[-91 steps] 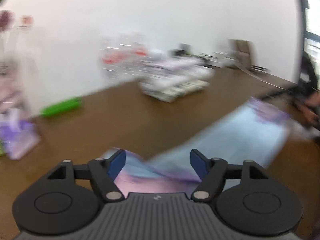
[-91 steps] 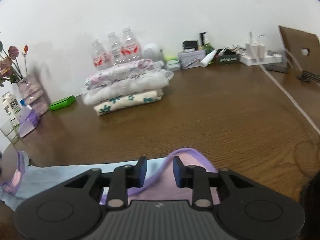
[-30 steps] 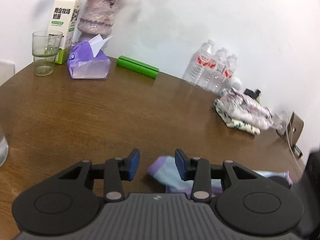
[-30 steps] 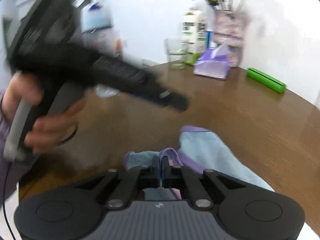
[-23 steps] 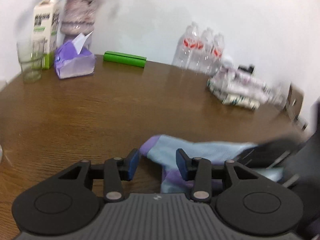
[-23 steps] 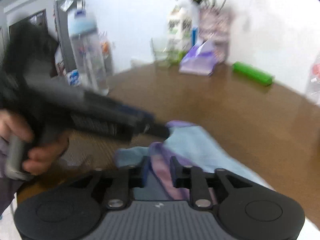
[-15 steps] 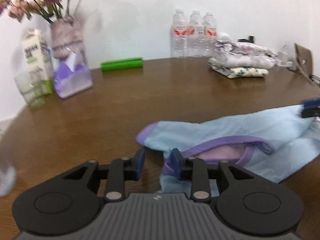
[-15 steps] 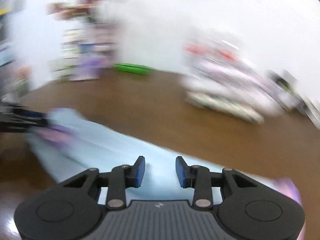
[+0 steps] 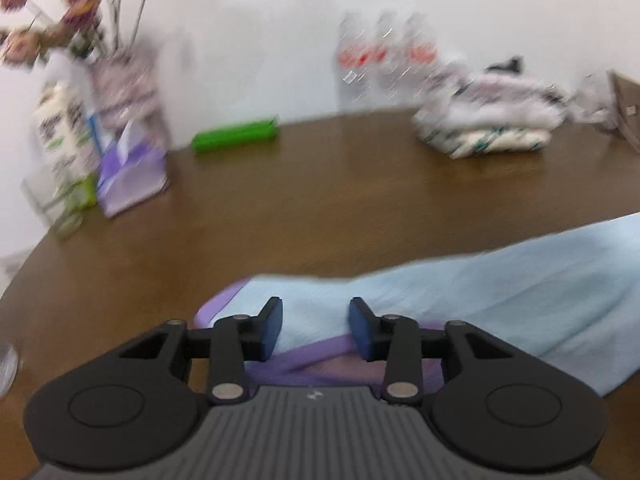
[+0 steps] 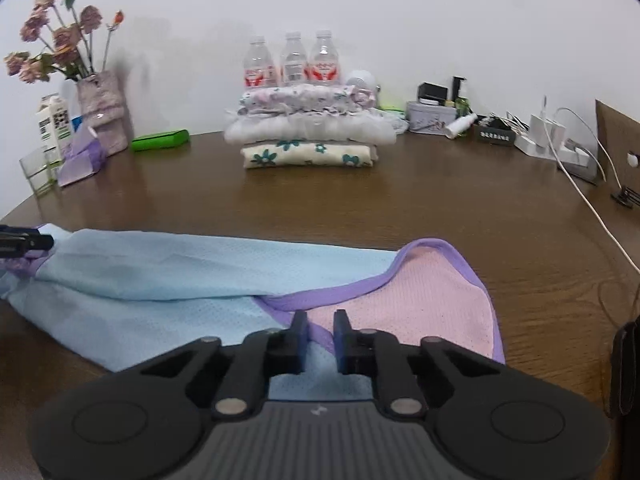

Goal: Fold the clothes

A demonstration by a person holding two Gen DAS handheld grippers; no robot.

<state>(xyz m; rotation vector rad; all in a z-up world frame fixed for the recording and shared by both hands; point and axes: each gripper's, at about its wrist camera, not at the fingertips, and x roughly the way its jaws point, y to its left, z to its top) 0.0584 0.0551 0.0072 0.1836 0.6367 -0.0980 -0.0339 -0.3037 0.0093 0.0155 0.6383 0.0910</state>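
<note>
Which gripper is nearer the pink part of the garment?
Right. The right gripper sits at the pink panel; the left gripper is at the far blue end.

Right claw closing over garment

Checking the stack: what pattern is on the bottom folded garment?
Cream with teal flowers, clearest in the right wrist view: bottom folded garment.

The left tongs point down a little. Their jaws are partly apart and opening, with cloth lying between them. The right tongs also tip down. Their jaws are closing, a small gap left, over cloth.
</note>
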